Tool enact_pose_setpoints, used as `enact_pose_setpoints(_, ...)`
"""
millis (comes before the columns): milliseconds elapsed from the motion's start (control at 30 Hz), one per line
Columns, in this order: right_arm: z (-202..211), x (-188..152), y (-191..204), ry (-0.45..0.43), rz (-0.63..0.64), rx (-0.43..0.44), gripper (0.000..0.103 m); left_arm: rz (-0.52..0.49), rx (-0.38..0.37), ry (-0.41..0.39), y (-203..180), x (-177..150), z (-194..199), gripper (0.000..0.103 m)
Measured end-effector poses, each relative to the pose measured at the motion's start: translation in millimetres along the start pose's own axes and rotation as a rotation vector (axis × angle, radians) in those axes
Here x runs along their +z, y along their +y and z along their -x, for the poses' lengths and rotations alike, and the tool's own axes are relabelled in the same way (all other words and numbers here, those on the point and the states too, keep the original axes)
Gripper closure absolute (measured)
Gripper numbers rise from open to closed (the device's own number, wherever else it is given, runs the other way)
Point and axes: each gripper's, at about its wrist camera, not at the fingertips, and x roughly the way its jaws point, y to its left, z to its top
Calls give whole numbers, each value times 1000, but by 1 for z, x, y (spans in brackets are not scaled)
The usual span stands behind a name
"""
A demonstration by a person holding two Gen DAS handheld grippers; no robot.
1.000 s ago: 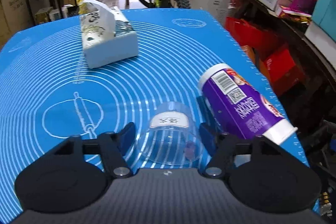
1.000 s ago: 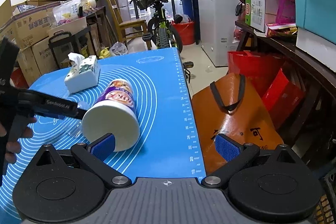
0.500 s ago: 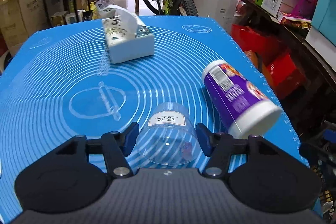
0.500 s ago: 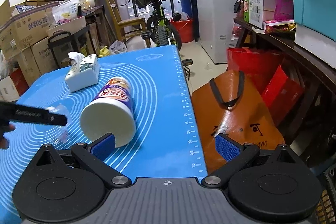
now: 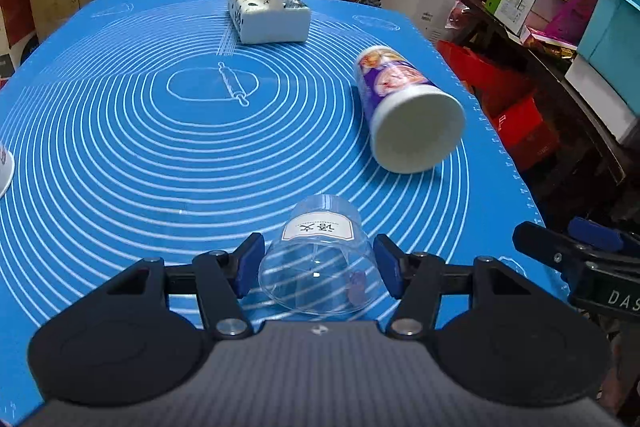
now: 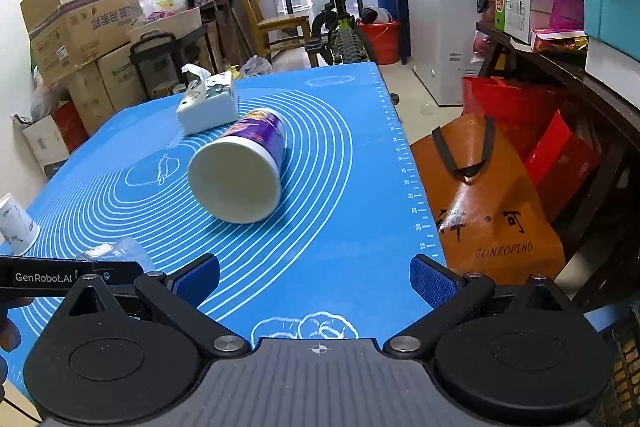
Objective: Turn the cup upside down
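Note:
A clear plastic cup point(image 5: 318, 259) with a white label lies on its side between the pads of my left gripper point(image 5: 319, 263), which is shut on it, its open mouth toward the camera, low over the blue mat point(image 5: 160, 147). In the right wrist view the cup point(image 6: 108, 252) shows faintly behind the left gripper's finger. My right gripper point(image 6: 314, 279) is open and empty over the mat's near right edge.
A purple canister point(image 5: 404, 111) with a white base lies on its side right of centre; it also shows in the right wrist view point(image 6: 244, 167). A tissue box point(image 5: 266, 11) stands at the back. A white paper cup point(image 6: 16, 223) stands at the left edge. An orange bag point(image 6: 480, 195) sits beside the table.
My left gripper has pulled back and swung left with the cup in it, so the canister and tissue box now sit farther off. The right gripper has drawn back slightly.

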Motion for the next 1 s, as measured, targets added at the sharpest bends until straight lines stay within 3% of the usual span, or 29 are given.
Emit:
enact_pose_setpoints(167,3,-2,-1,16,-13,3,2,-27,14,1,-5,-1,-2,38)
enact_pose_setpoints(233,3,-3,-1,20,-13,4,2,-26,21,17,-5,-3,-5,24)
enact_pose_setpoints(267,3,-4,0,22,-11,3,2,-19,24,15,-5,-4,-6,23)
enact_pose_setpoints(667,5,0,7,34,1,19,2,-19,14,0,-1,-7,2,21)
enact_pose_setpoints(1000,-1,27,30,107,-54,141,2,-27,29,-71,9,-3,33,15)
